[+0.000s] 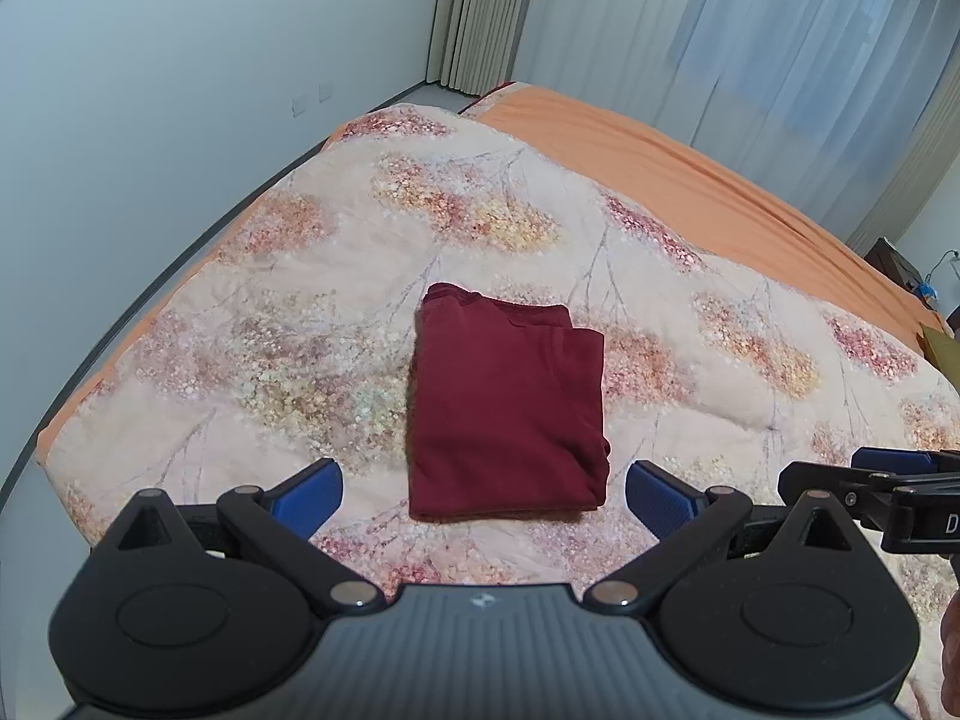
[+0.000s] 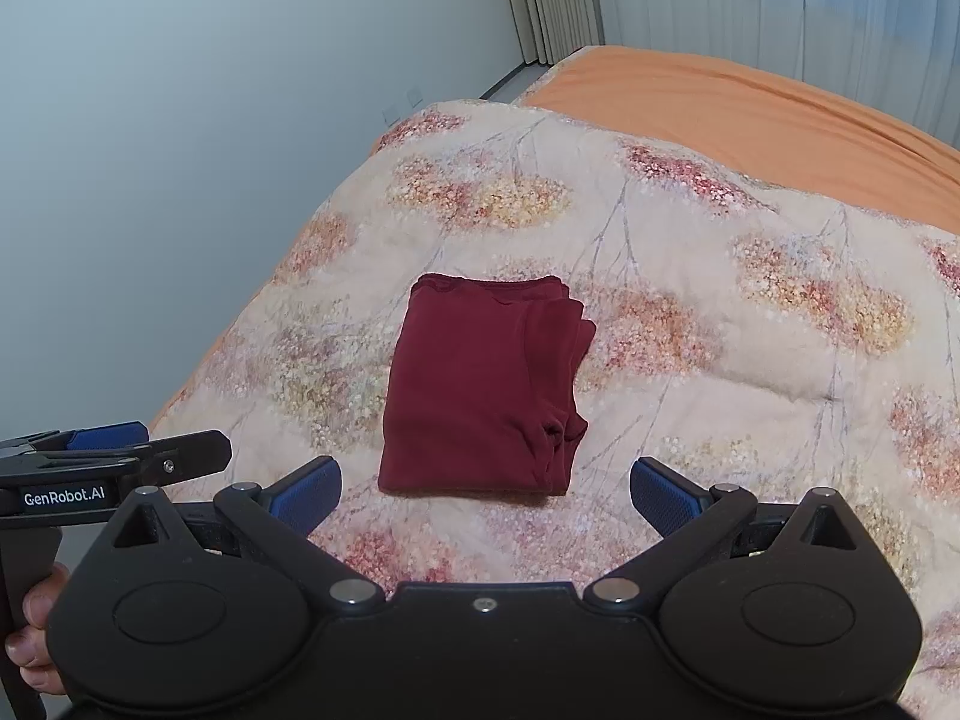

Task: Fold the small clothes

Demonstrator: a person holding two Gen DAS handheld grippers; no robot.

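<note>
A dark red garment (image 1: 504,408) lies folded into a compact rectangle on the floral quilt (image 1: 300,276), its layered edges on the right side. My left gripper (image 1: 483,495) hovers just short of its near edge, open, with nothing between the blue pads (image 1: 306,495). In the right wrist view the same red garment (image 2: 480,384) lies flat ahead, and my right gripper (image 2: 485,495) is open and empty just before its near edge. The right gripper's body (image 1: 870,492) shows at the left view's right edge; the left gripper's body (image 2: 90,468) shows at the right view's left edge.
The quilt (image 2: 690,312) covers a bed with an orange sheet (image 1: 690,180) bare at the far end. A pale wall (image 1: 150,120) runs along the left of the bed, curtains (image 1: 750,30) hang behind it. A hand (image 2: 36,630) holds the left gripper's handle.
</note>
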